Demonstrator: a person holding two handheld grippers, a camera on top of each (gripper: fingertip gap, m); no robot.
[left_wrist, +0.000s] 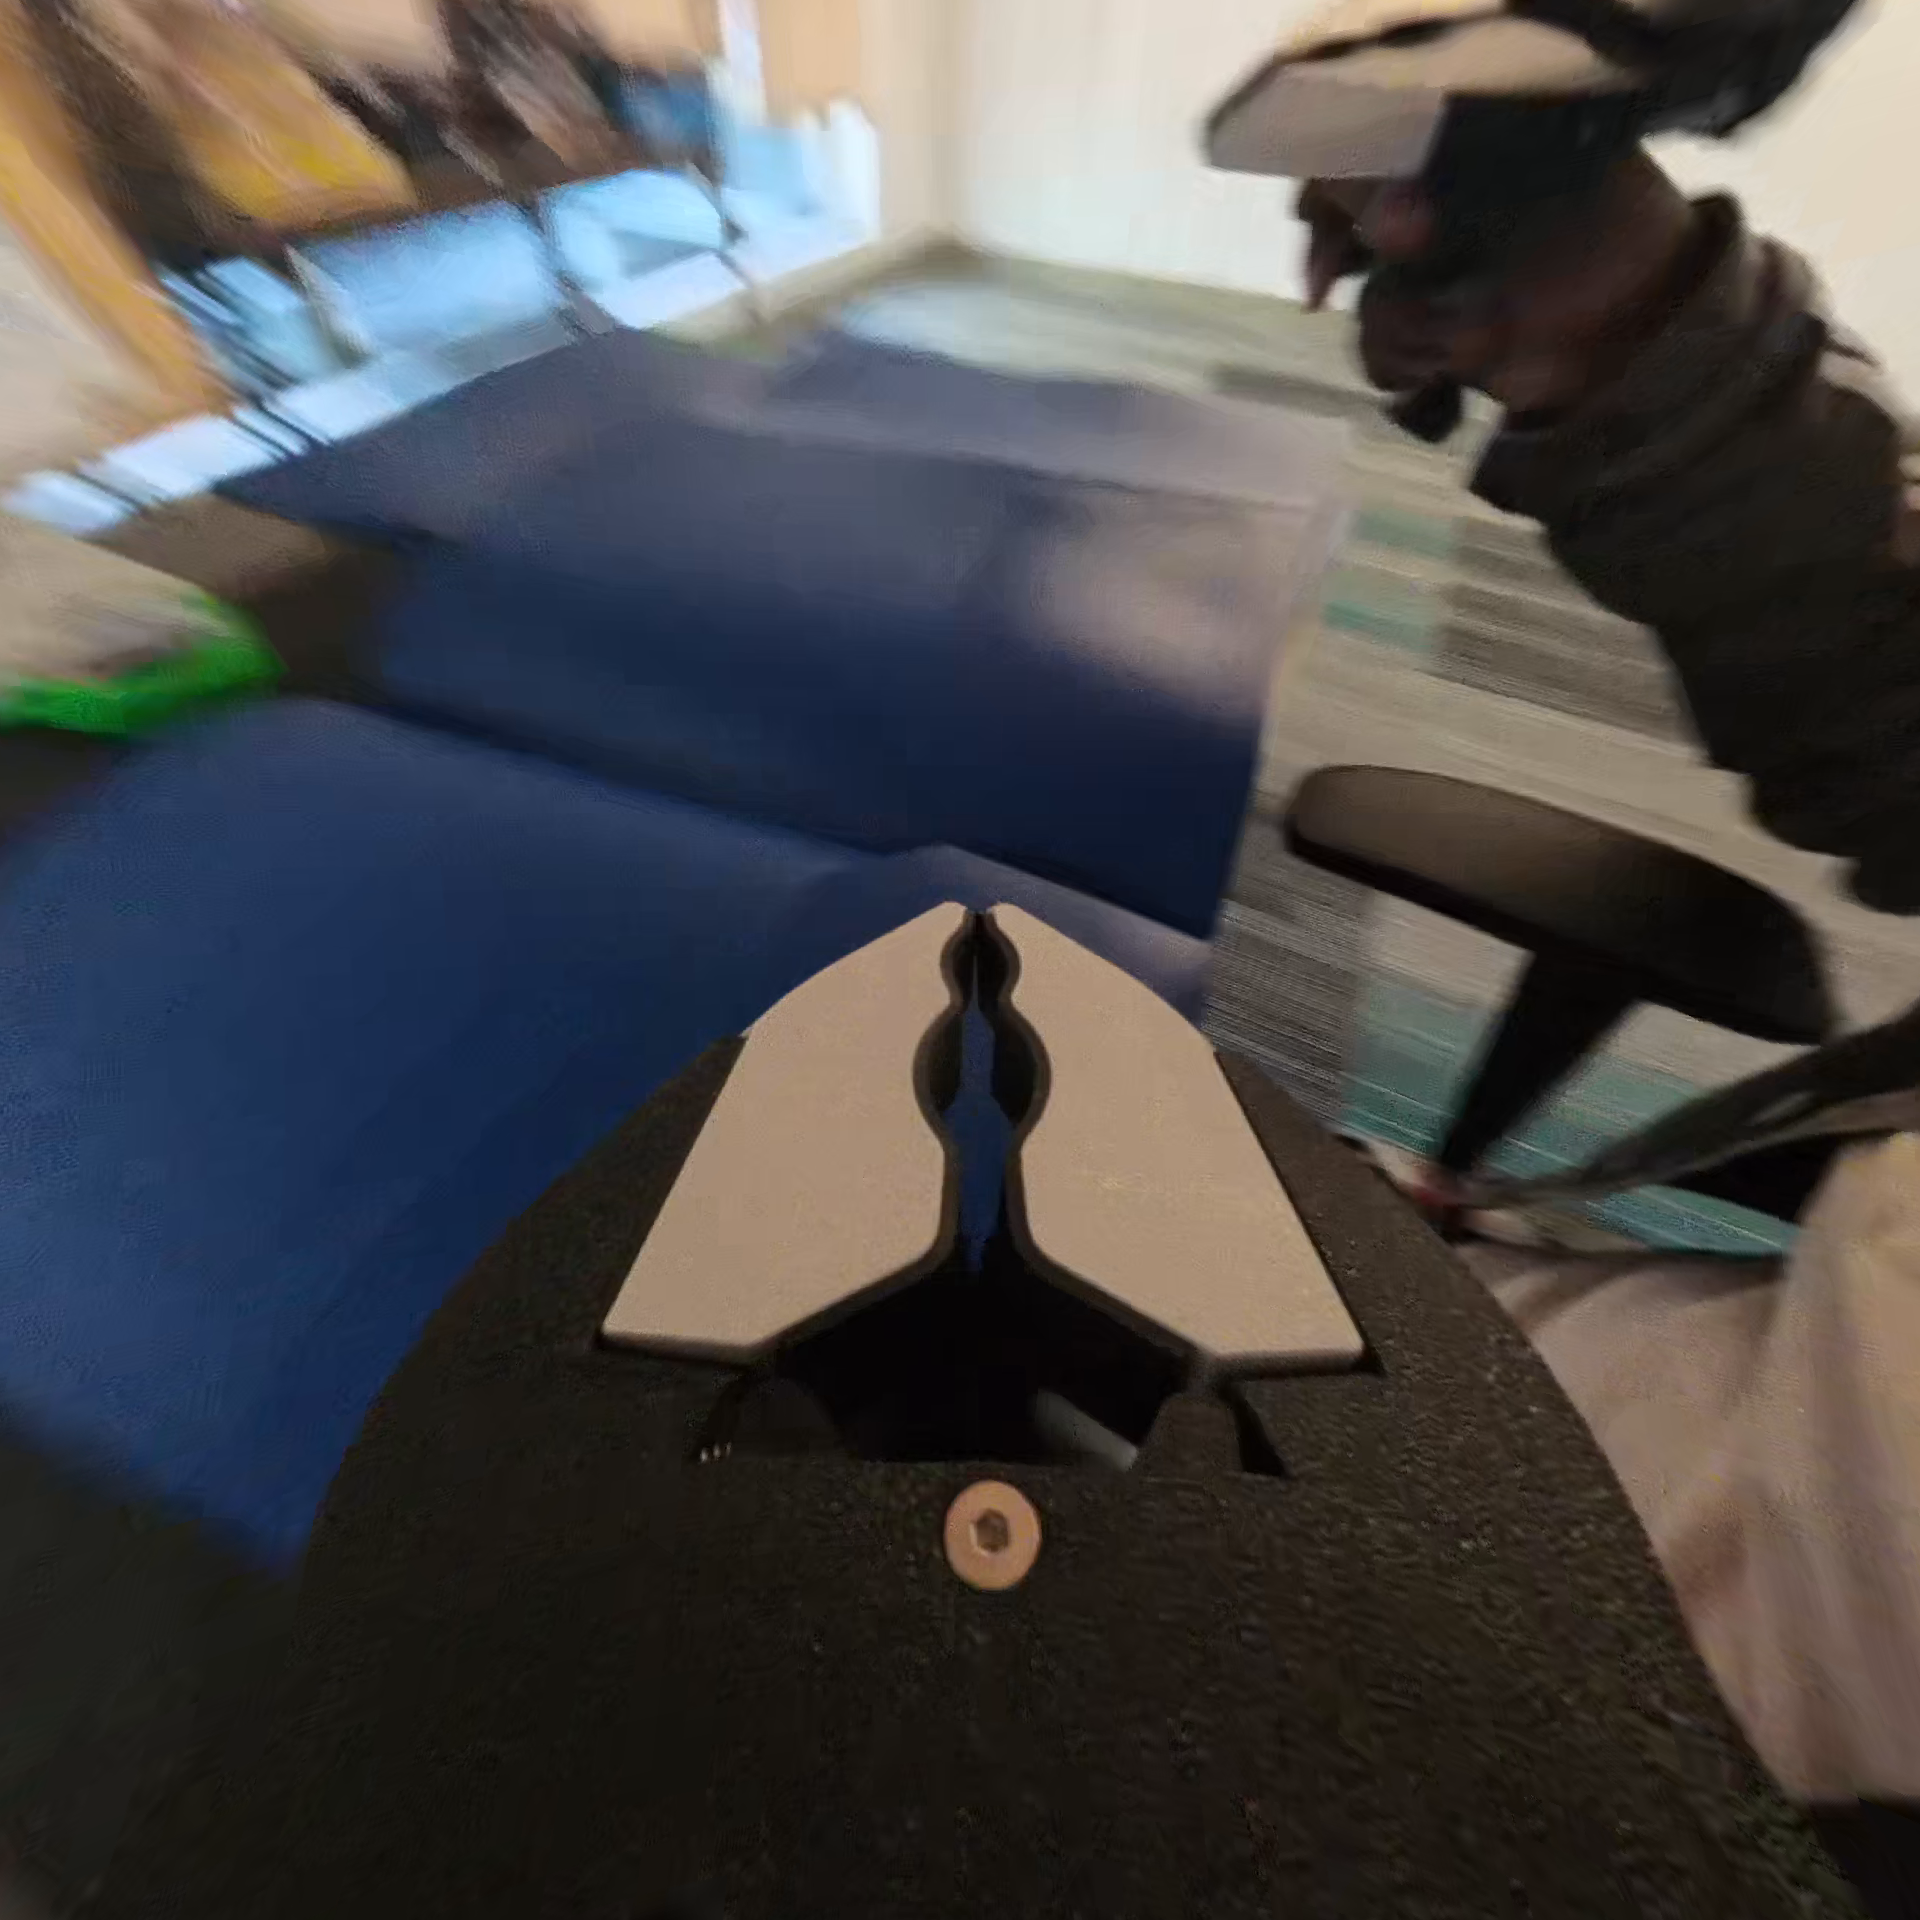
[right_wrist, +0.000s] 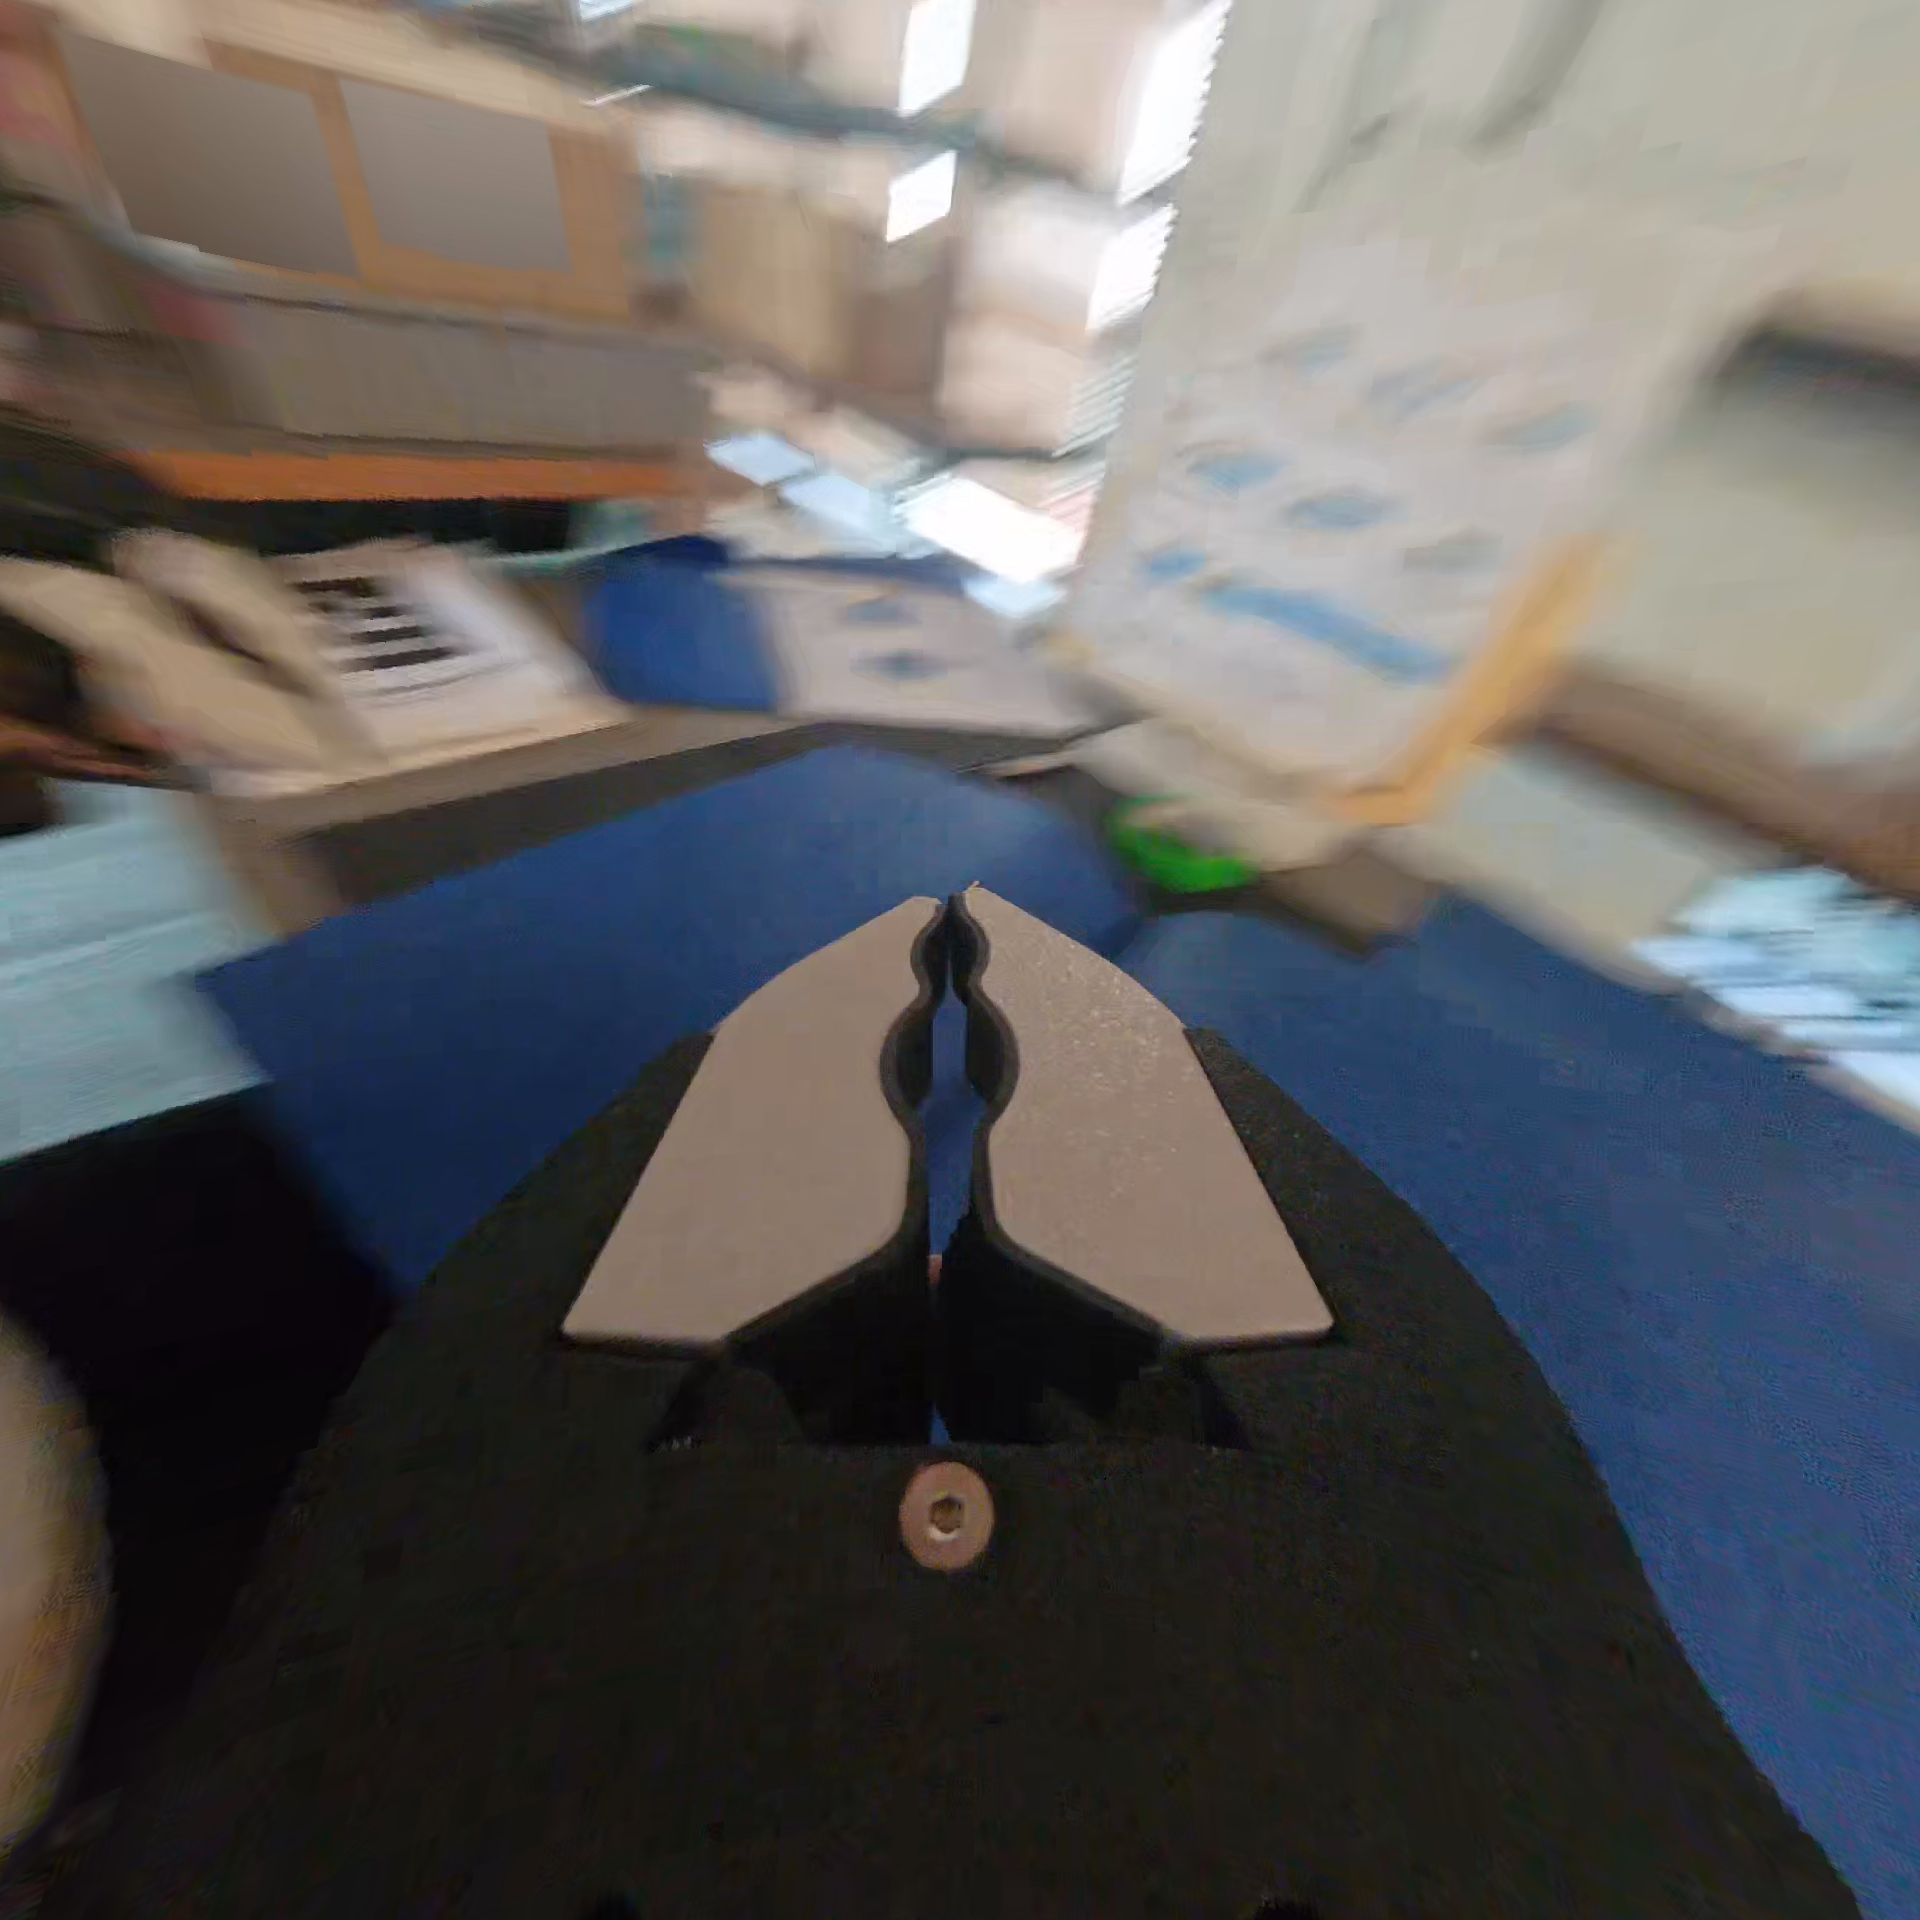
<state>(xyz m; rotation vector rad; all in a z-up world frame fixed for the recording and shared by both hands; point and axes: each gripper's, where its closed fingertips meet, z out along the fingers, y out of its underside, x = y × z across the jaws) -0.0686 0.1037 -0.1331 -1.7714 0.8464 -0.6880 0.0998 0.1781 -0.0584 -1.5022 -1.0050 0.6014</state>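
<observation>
Overhead of a blue cloth (left_wrist: 312, 1039), the left gripper (left_wrist: 978, 914) hangs with its jaws pressed together at the tips, nothing between them. Ahead of the jaws the cloth runs over a second blue-draped surface (left_wrist: 831, 644); off to their left a bright green object (left_wrist: 135, 686) lies at the cloth's edge, too blurred to identify. To the right of the jaws stand a dark round stool (left_wrist: 1558, 894) on patterned carpet (left_wrist: 1455, 644) and, above it, the other gripper (left_wrist: 1351, 114) held by a person in dark clothing (left_wrist: 1714, 499). Cables (left_wrist: 1714, 1132) trail just beyond the jaws' right side.

Meanwhile the right gripper (right_wrist: 954, 896) also shows its jaws closed tip to tip, pinching nothing, over blue cloth (right_wrist: 520, 1018) on the worktop. Ahead and to the right of these jaws the green object (right_wrist: 1174, 852) sits partly under a pale cardboard box (right_wrist: 1299, 499). To the left, a white keyboard-like device (right_wrist: 384, 634) rests well apart from the jaws. Everything beyond is smeared by motion blur.
</observation>
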